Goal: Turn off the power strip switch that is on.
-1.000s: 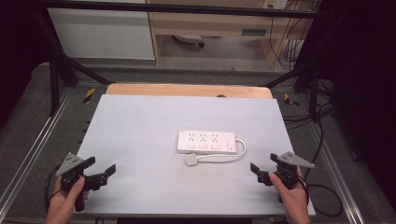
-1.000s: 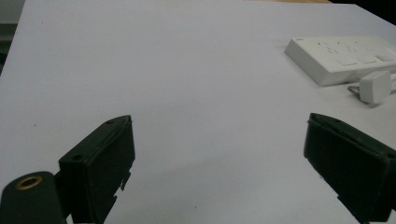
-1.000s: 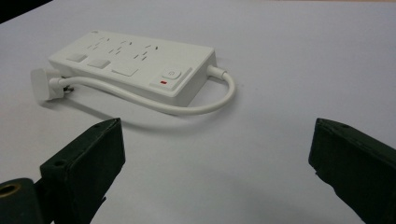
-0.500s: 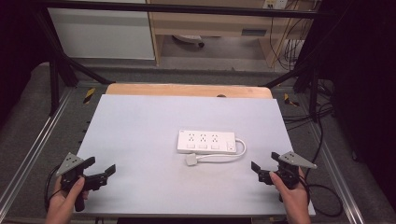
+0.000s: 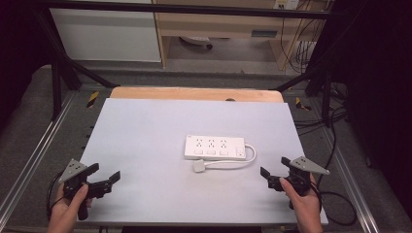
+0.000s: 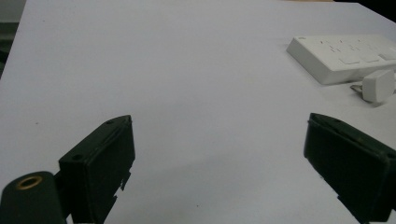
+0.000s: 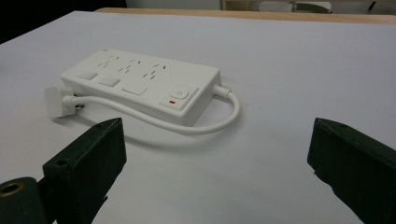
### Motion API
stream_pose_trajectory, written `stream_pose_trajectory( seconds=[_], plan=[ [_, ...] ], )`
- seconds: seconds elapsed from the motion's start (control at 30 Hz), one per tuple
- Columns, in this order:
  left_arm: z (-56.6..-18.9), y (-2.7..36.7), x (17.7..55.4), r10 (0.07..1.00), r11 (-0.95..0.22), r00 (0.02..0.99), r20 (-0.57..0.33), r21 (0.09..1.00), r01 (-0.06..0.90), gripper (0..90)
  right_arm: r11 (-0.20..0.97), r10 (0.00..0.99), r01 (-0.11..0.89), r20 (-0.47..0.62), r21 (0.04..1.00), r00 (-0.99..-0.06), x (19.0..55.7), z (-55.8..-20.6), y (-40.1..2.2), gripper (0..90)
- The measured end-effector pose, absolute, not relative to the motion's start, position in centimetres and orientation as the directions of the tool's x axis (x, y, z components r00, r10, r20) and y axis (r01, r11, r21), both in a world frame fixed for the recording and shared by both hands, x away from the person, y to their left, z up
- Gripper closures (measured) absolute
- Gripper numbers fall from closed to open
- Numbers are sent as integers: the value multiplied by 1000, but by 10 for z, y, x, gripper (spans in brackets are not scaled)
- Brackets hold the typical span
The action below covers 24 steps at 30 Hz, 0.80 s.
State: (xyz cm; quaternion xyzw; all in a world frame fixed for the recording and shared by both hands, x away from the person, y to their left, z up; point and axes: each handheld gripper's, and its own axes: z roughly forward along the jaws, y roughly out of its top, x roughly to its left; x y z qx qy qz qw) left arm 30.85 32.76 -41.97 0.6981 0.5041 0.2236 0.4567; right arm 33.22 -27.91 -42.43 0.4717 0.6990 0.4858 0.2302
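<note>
A white power strip [image 5: 214, 147] lies flat near the middle of the table, with its short cable [image 5: 236, 162] looping round to a white plug [image 5: 199, 166] in front of it. My left gripper [image 5: 104, 174] is held open low at the table's front left, far from the strip, which appears at the upper right of the left gripper view [image 6: 343, 57]. My right gripper [image 5: 274, 171] is open at the front right, a short way from the strip's switch end [image 7: 180, 94]. Nothing is between either pair of jaws.
The pale grey table top [image 5: 145, 126] has a wooden strip [image 5: 194, 93] along its far edge. Metal frame rails [image 5: 29, 160] run down both sides. Black cables [image 5: 335, 121] hang off the right side, and cabinets stand behind.
The right gripper has shifted very slightly lower and to the right. The left gripper and the power strip have stayed put.
</note>
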Motion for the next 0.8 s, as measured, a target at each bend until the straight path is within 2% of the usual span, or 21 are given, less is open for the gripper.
stream_pose_trajectory(
  seconds=[0.8],
  plan=[
    [-420, 328, 308, 911, -80, 387, -139, 863, 500, 88, 105, 861, 439, 139, 892, -489, 347, -403, -269, 37]
  ],
)
